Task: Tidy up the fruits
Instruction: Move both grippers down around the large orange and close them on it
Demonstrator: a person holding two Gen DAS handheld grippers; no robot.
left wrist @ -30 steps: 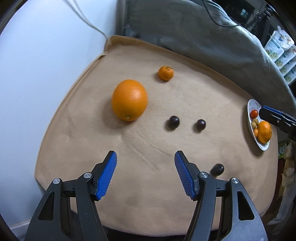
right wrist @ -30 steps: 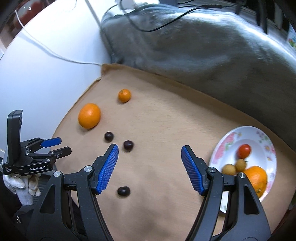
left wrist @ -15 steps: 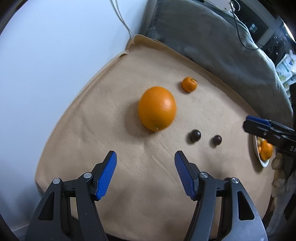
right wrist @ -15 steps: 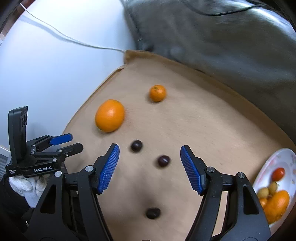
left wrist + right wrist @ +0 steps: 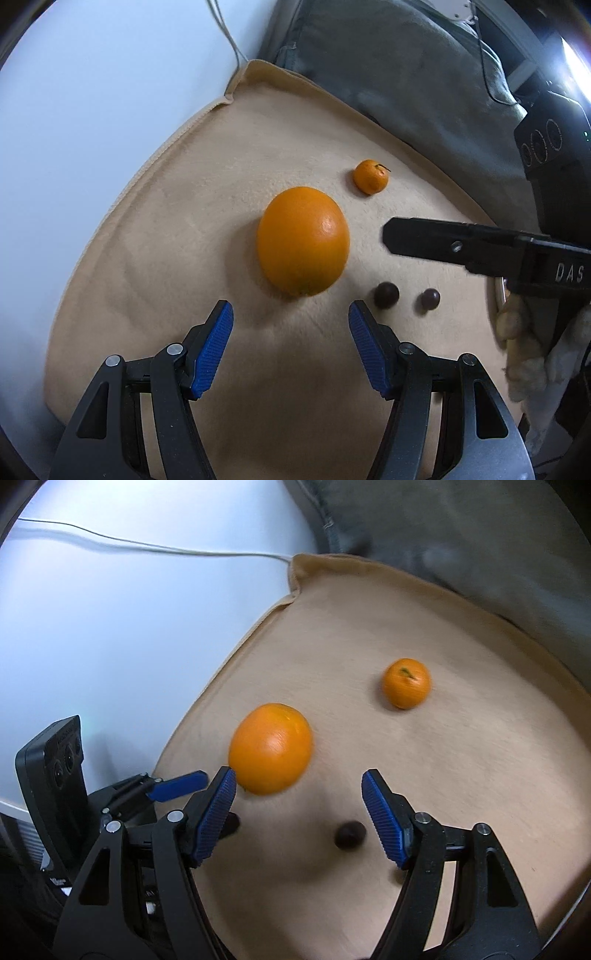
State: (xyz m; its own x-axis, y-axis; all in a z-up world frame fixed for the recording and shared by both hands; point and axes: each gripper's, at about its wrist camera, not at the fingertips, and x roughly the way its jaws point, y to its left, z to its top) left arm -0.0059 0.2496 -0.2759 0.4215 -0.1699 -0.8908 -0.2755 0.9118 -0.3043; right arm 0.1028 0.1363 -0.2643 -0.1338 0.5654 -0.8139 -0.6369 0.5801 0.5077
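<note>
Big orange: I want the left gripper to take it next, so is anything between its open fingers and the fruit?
Nothing visible. Only bare tan cushion lies between the left gripper and the big orange.

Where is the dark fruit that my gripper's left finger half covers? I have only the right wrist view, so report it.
Observer: In the left wrist view, that dark fruit lies in full sight on the beige cloth, just right of the large orange and not touching it.
Operator: Give me its neighbour.
Observer: A second dark fruit sits to its right, with a gap of bare cloth between them.
Operator: Now report the left gripper's jaws.
Observer: The left gripper is open and empty, and the large orange lies just ahead of its pads.
</note>
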